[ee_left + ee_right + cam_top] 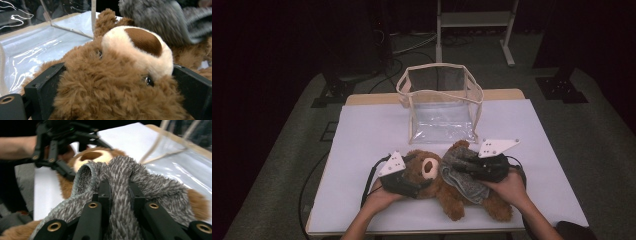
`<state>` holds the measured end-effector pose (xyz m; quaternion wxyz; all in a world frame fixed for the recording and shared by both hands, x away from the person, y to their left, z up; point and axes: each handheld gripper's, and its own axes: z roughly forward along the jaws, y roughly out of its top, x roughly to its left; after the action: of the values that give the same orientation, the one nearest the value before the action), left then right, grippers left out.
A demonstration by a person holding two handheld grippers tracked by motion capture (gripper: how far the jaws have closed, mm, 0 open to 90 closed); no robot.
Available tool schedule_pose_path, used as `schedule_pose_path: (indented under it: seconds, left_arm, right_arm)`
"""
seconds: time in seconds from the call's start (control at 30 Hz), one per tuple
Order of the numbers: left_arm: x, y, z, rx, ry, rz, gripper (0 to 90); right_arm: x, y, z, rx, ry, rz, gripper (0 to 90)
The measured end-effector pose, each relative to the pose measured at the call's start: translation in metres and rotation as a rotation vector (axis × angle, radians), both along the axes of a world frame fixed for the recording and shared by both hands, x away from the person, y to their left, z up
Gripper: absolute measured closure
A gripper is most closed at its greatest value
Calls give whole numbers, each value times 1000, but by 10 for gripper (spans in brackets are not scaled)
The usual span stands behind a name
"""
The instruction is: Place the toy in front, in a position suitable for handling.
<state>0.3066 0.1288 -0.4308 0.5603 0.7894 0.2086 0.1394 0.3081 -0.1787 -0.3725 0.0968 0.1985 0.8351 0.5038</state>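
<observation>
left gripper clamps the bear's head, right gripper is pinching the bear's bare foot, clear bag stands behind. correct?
One slip. The right gripper pinches a fold of the grey knit garment on the bear, not a bare foot; the right gripper view shows its fingers shut on the fabric. The left gripper does clamp the head, and the clear bag stands behind.

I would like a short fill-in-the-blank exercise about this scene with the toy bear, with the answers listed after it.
1. The left gripper holds the teddy bear by its ____.
2. The right gripper is shut on a ____ knitted garment.
3. Behind the bear stands a ____ plastic bag.
4. The bear's fur is ____.

Missing words: head; grey; transparent; brown
</observation>
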Motion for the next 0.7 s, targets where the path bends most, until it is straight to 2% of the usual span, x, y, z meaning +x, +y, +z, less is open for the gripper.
schedule_pose_path:
  seconds: [0.03,0.07,0.1,0.13,0.2,0.27,0.3,0.37,0.43,0.47,0.5,0.57,0.7]
  left_arm:
    - [0,0,1,11,1,-1,52]
    - [0,0,1,12,1,-4,53]
    - [0,1,1,13,1,-7,53]
    - [0,1,1,14,2,-7,53]
    - [1,1,2,15,3,-2,52]
    - [-1,1,5,11,-29,17,52]
    - [-3,1,8,-9,-77,43,52]
    - [-5,1,13,-45,-124,81,52]
    - [-4,2,14,-45,-111,93,52]
    - [-2,2,12,-38,-80,80,52]
    - [-1,1,8,-13,-47,68,52]
    - [1,0,1,1,8,22,52]
    - [0,0,3,34,-5,9,51]
  right_arm:
    - [2,-5,1,5,3,-21,758]
    - [4,-13,3,13,-3,-73,759]
    - [5,-18,4,17,-11,-101,759]
    - [8,-30,6,24,-3,-155,759]
    - [9,-36,6,31,-2,-169,759]
    - [8,-36,4,42,18,-148,759]
    - [6,-32,3,42,22,-134,758]
    - [1,-19,4,72,47,-34,758]
    - [-8,3,4,19,22,43,756]
    - [-8,3,4,19,22,43,756]
    - [-9,5,3,1,8,38,757]
    - [-5,0,3,16,13,12,757]
    - [8,-31,2,42,18,-115,757]
